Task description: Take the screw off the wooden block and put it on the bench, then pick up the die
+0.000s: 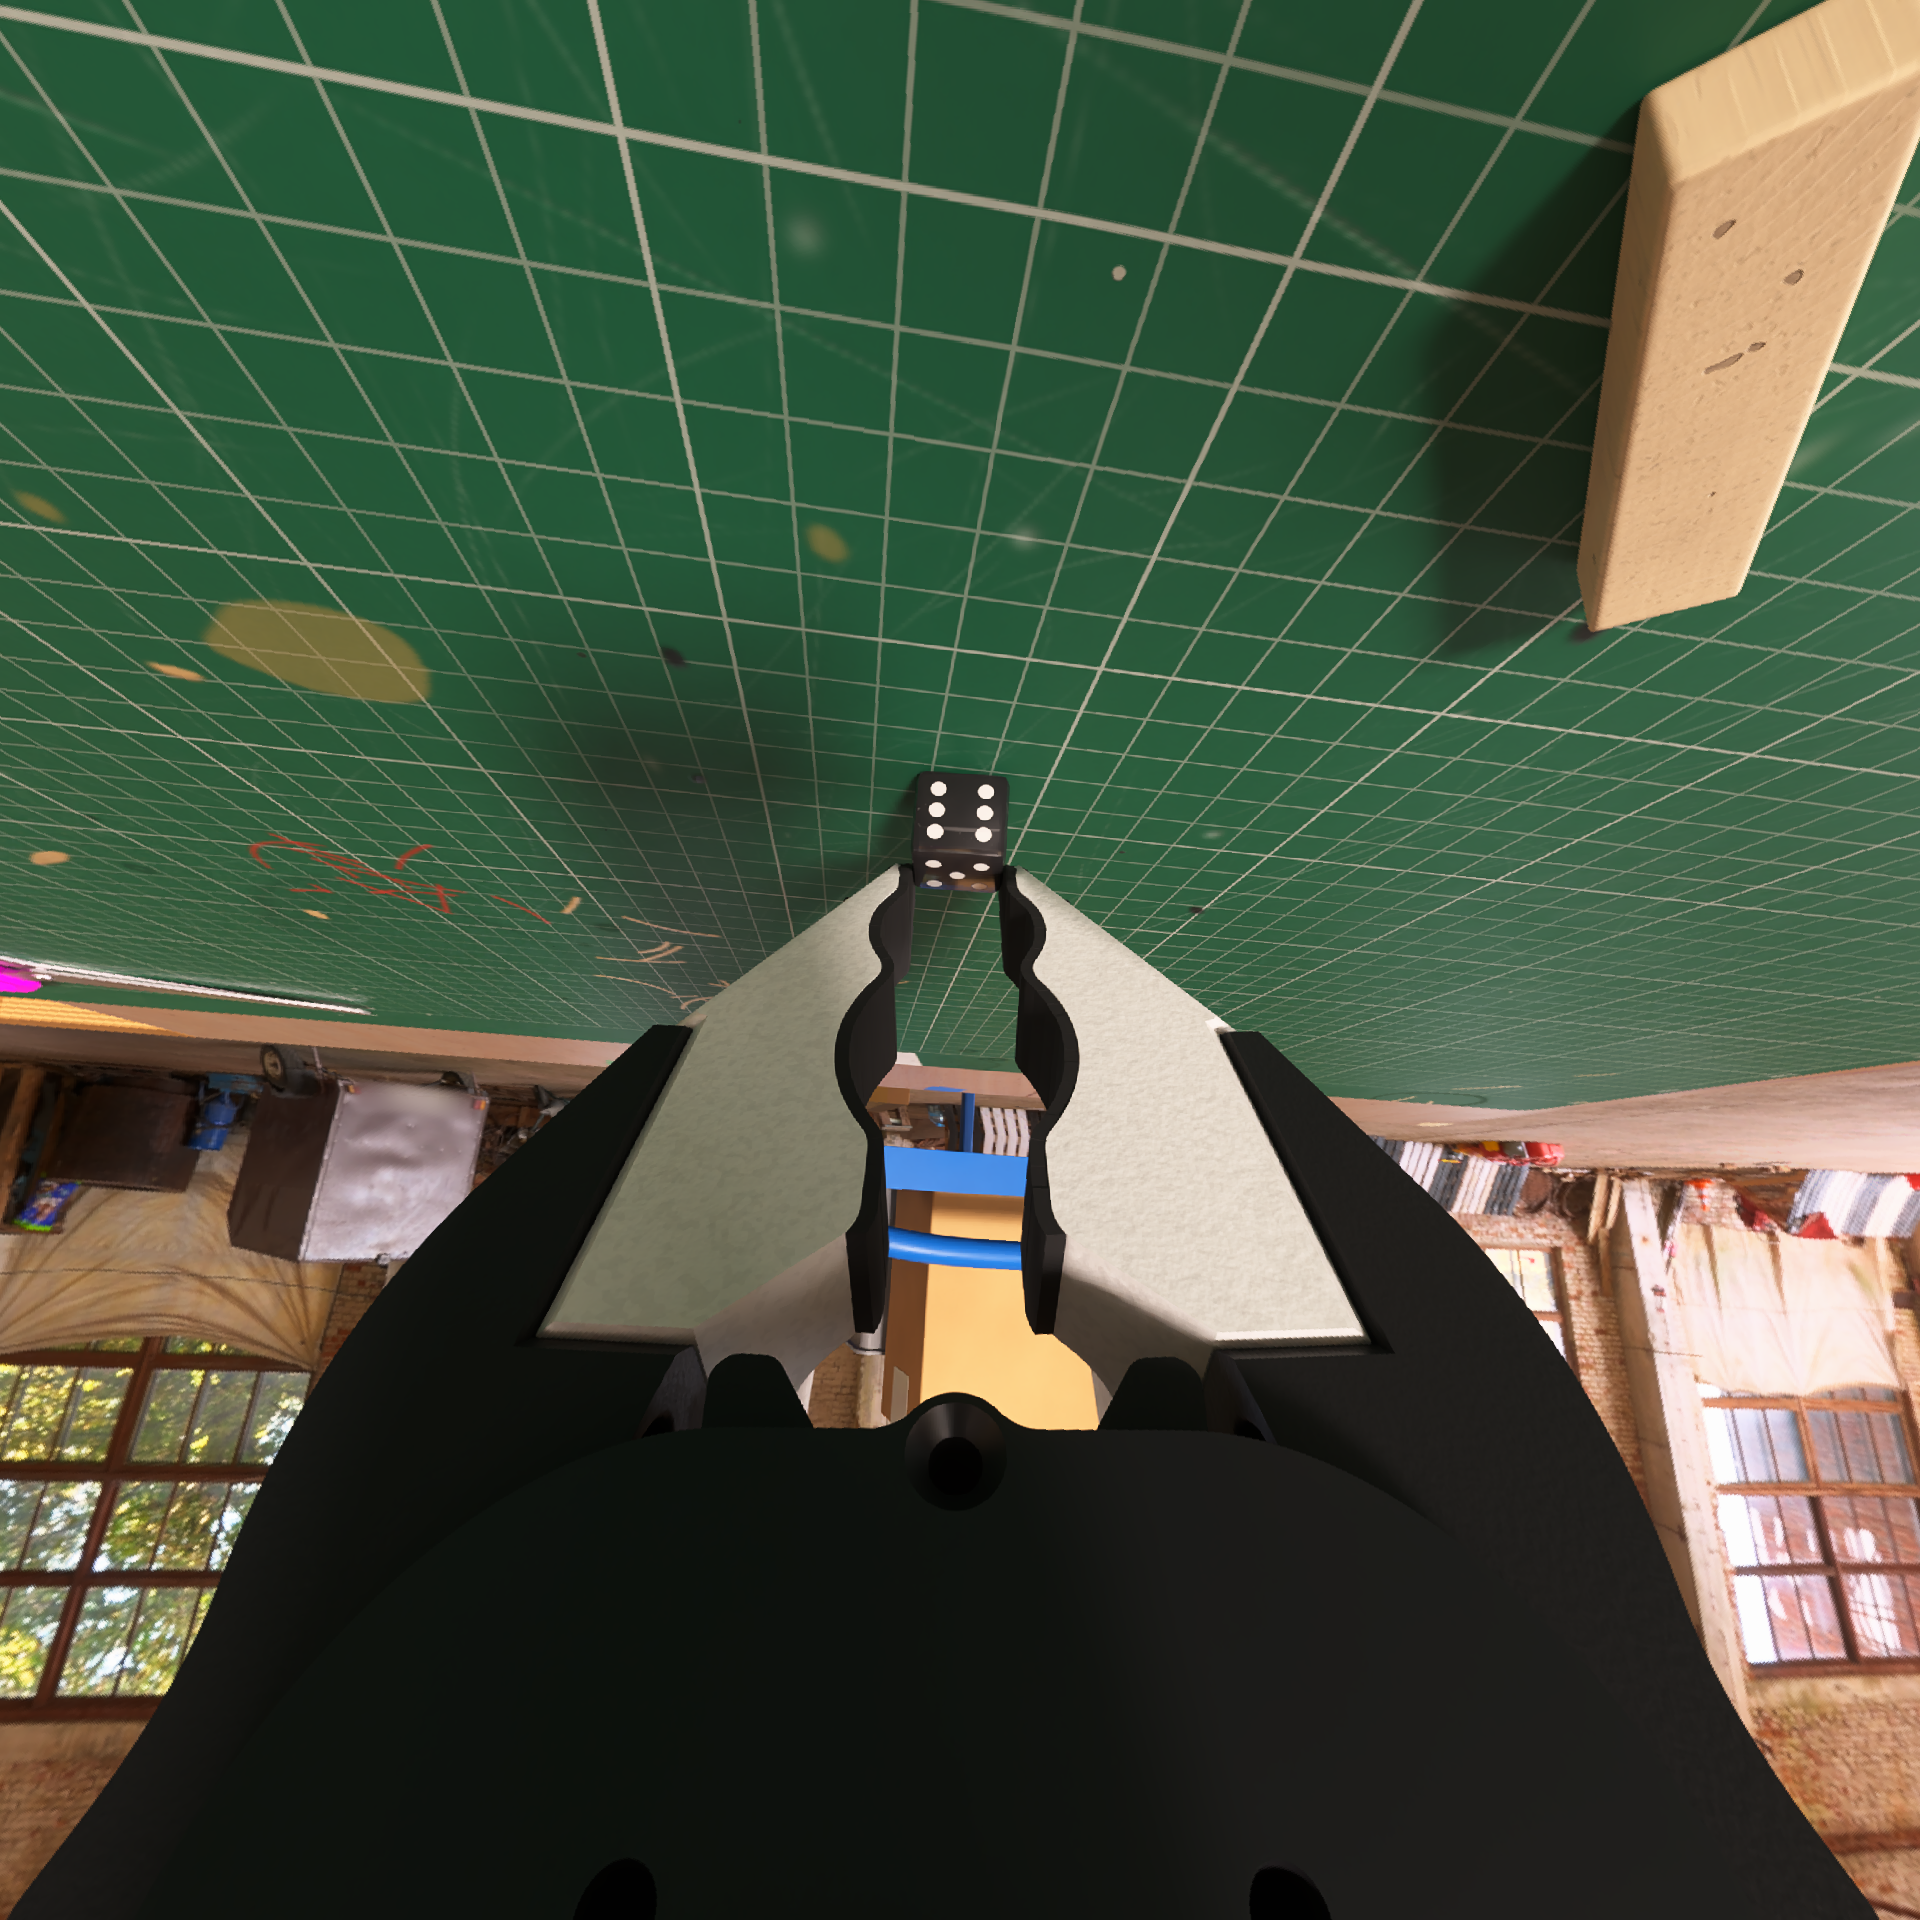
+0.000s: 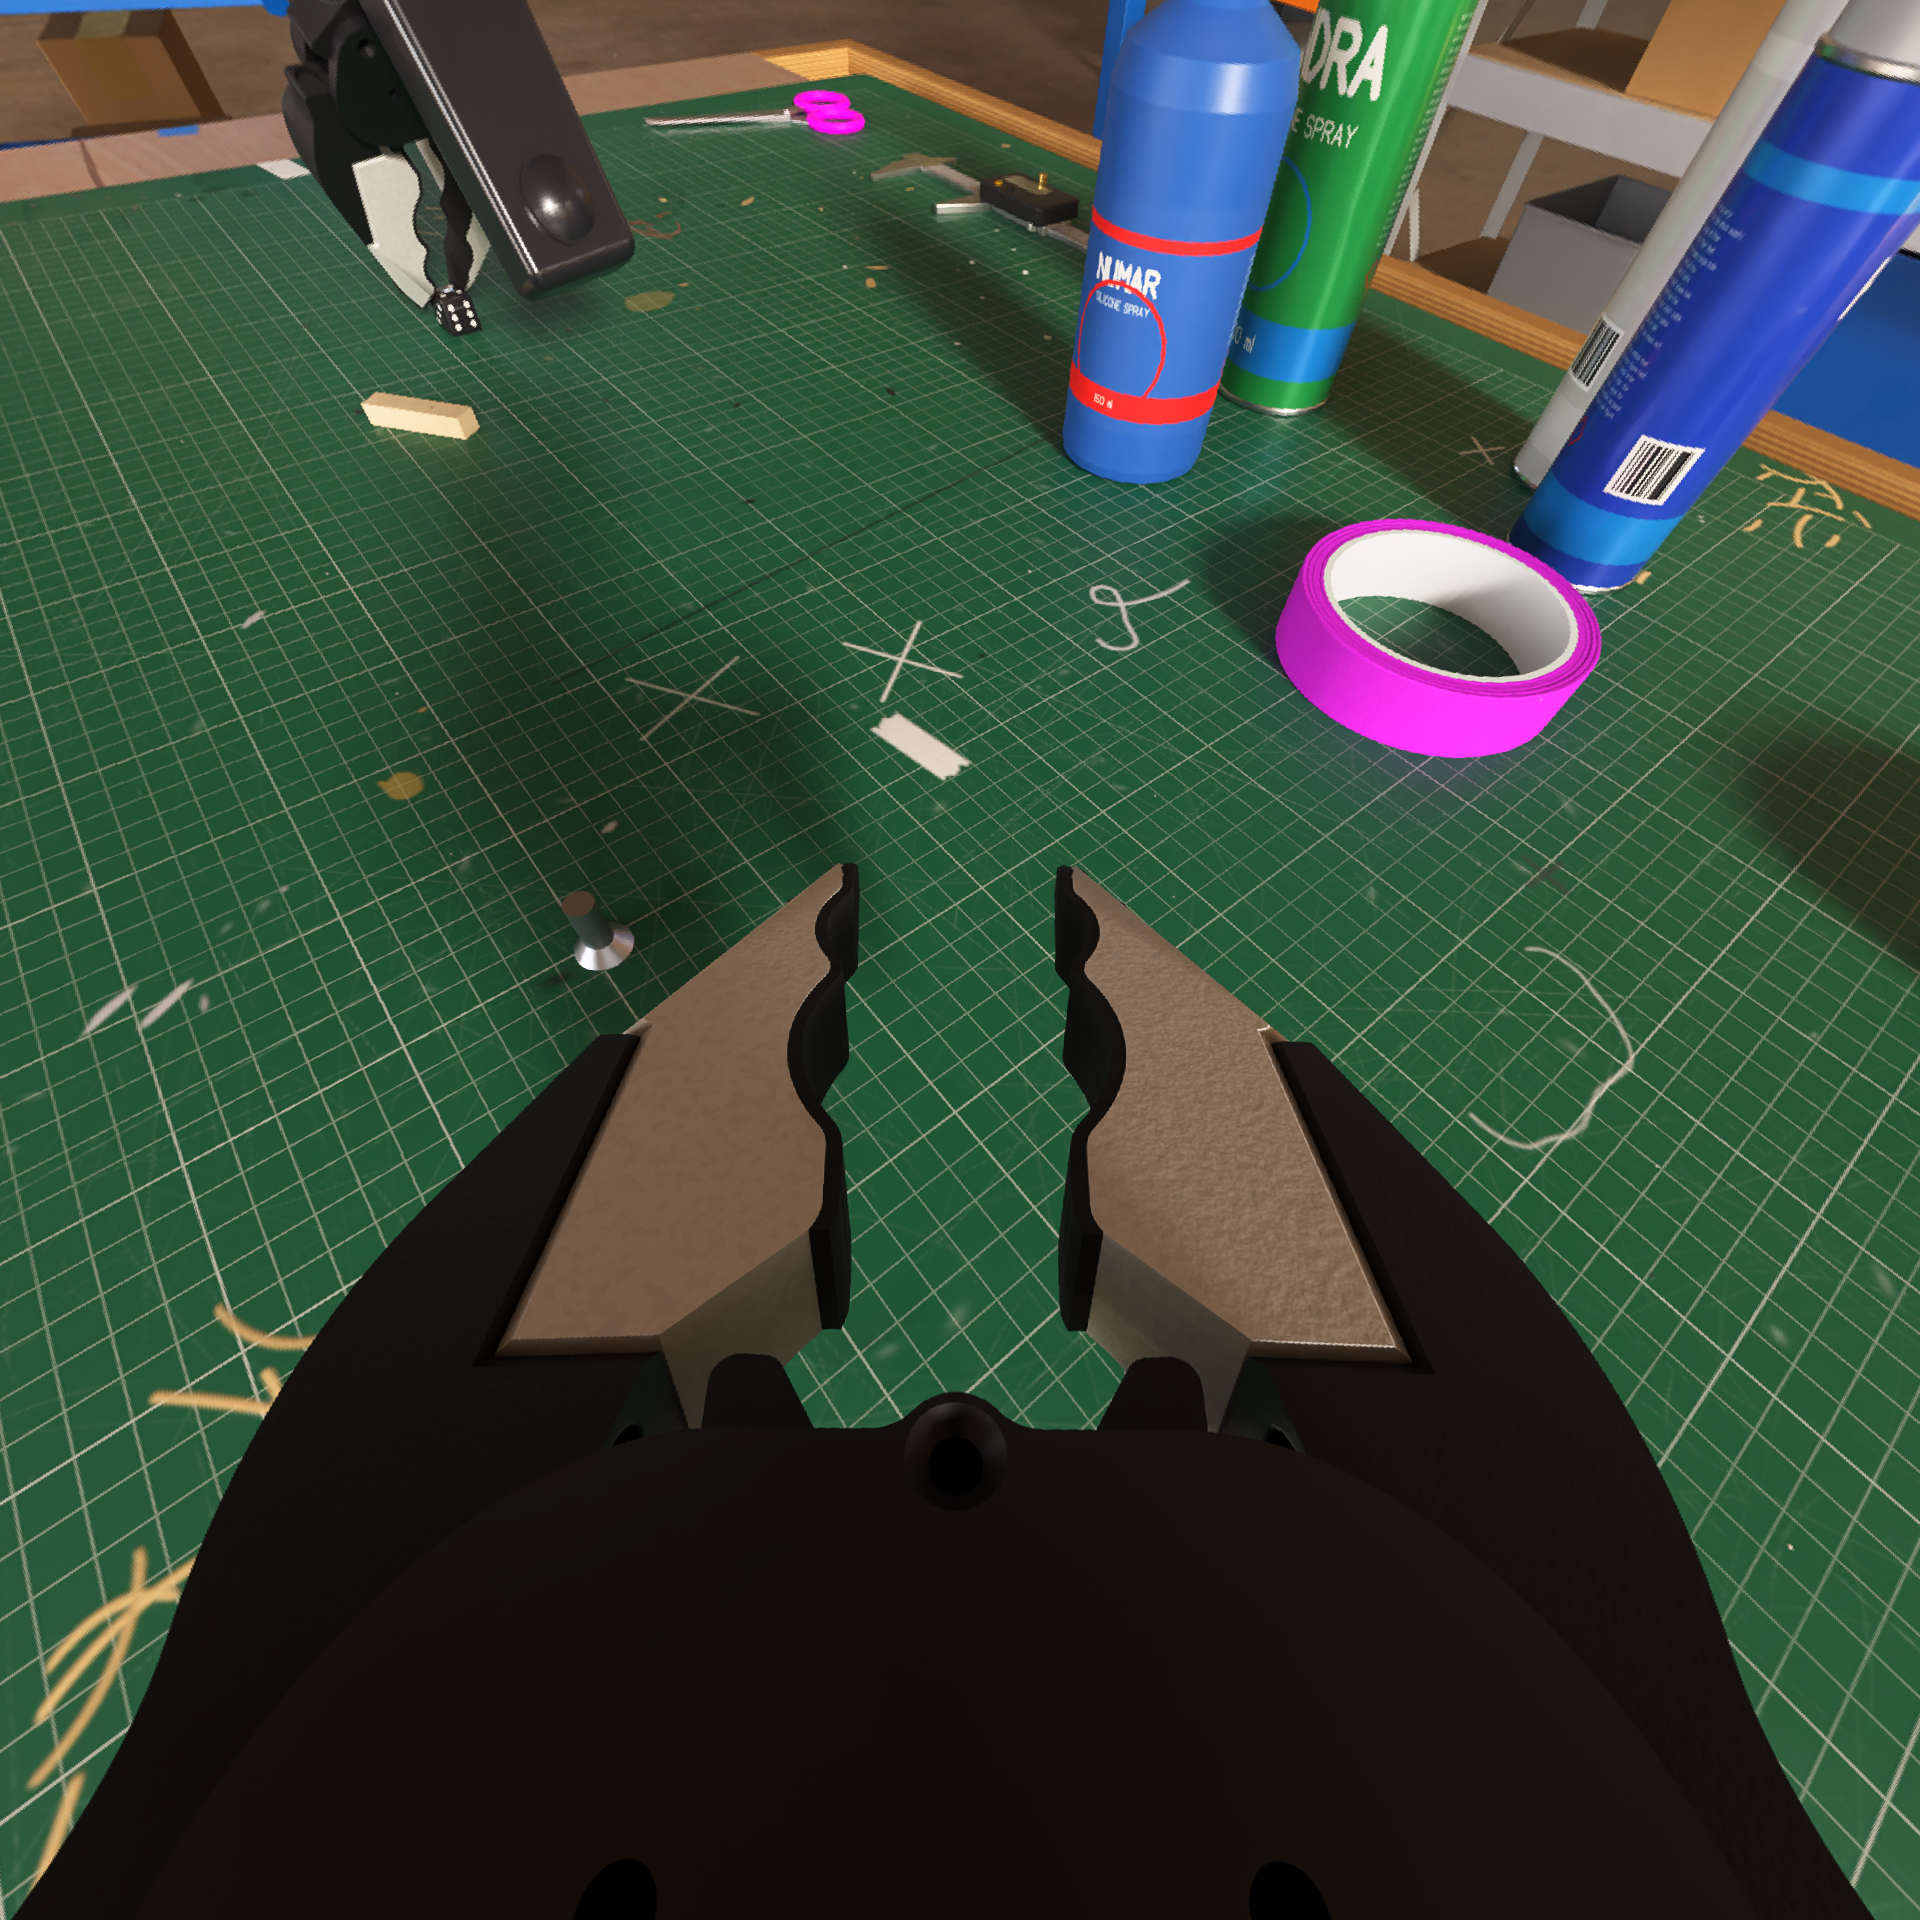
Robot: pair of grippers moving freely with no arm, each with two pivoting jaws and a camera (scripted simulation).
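Note:
The black die (image 1: 960, 821) with white pips sits between my left gripper's (image 1: 958, 881) fingertips, which are shut on it, at or just above the green cutting mat (image 1: 520, 364). This view is upside down. The right wrist view shows the same gripper (image 2: 442, 296) and die (image 2: 457, 312) at the far left. The pale wooden block (image 1: 1745, 343) lies bare on the mat, also seen in the right wrist view (image 2: 421, 416). The silver screw (image 2: 597, 935) stands on its head on the mat, just left of my right gripper (image 2: 956, 883), which is open and empty.
A blue spray bottle (image 2: 1164, 291), a green can (image 2: 1340, 208) and a blue-and-white can (image 2: 1714, 343) stand at the right rear. A magenta tape roll (image 2: 1439, 639) lies before them. Pink-handled scissors (image 2: 821, 112) and a small metal tool (image 2: 1013, 197) lie near the bench's wooden edge (image 2: 997, 99).

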